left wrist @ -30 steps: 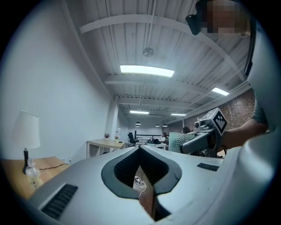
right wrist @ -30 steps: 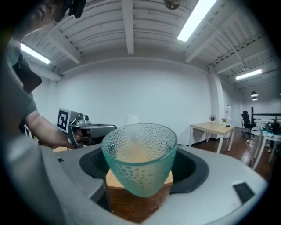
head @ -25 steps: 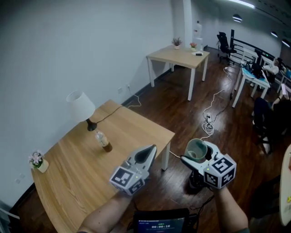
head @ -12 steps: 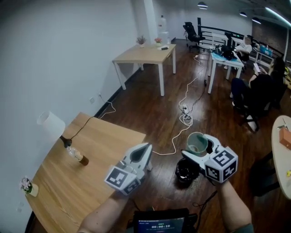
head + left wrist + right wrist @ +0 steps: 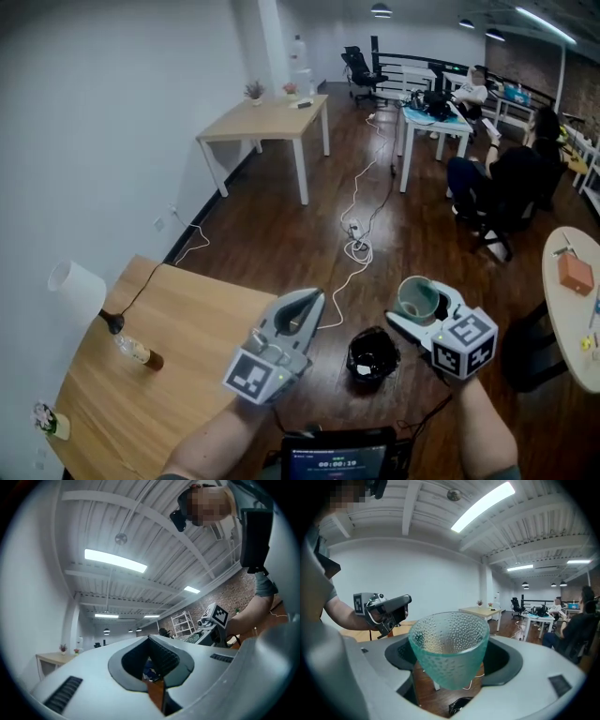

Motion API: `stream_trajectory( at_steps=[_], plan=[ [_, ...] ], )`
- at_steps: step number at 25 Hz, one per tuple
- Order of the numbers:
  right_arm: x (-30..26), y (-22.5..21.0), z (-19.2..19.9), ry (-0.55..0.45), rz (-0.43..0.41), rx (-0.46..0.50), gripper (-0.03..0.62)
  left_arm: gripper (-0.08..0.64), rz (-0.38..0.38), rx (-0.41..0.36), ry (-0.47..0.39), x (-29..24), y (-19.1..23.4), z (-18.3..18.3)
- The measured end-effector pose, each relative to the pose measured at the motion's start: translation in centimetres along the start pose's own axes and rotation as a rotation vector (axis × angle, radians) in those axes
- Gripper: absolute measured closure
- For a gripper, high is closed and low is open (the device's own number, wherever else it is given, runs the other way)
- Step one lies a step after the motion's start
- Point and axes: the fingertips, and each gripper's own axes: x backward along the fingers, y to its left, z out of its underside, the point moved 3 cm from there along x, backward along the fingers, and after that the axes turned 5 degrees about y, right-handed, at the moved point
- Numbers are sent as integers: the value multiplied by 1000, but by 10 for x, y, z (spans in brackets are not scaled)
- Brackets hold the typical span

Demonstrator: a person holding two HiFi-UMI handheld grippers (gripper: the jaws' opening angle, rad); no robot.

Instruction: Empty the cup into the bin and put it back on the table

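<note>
A translucent green dimpled cup (image 5: 446, 641) stands mouth up between the jaws of my right gripper (image 5: 452, 657), which is shut on it. In the head view the cup (image 5: 416, 297) hangs in my right gripper (image 5: 419, 305) over the dark wood floor, just right of and above a black bin (image 5: 372, 355). I cannot make out what the cup holds. The bin's black liner (image 5: 459, 706) shows under the cup. My left gripper (image 5: 302, 306) is held level left of the bin, shut with nothing in it (image 5: 157, 677). The wooden table (image 5: 178, 323) lies at the left.
On the table stand a lamp (image 5: 77, 288), a brown bottle (image 5: 141, 352) and a small flower pot (image 5: 49, 421). A white cable (image 5: 354, 246) runs across the floor. Further off are another table (image 5: 265, 119), a desk with seated people (image 5: 502, 173) and a round table (image 5: 570, 309).
The view has swung away from the table to the right. The bin has come fully into sight between the grippers. The cup stays in the right gripper; the left stays shut.
</note>
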Motion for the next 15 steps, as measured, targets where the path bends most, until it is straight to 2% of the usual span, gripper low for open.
stream_trajectory(
  at_steps=[4, 11, 15],
  plan=[
    [2, -14, -10, -5, 66, -2, 199, 568, 61, -14, -70, -16, 8, -9],
    [7, -28, -16, 9, 164, -19, 199, 568, 145, 12, -112, -29, 20, -7],
    [8, -32, -11, 26, 211, -29, 199, 568, 234, -31, -144, -36, 17, -8]
  ],
)
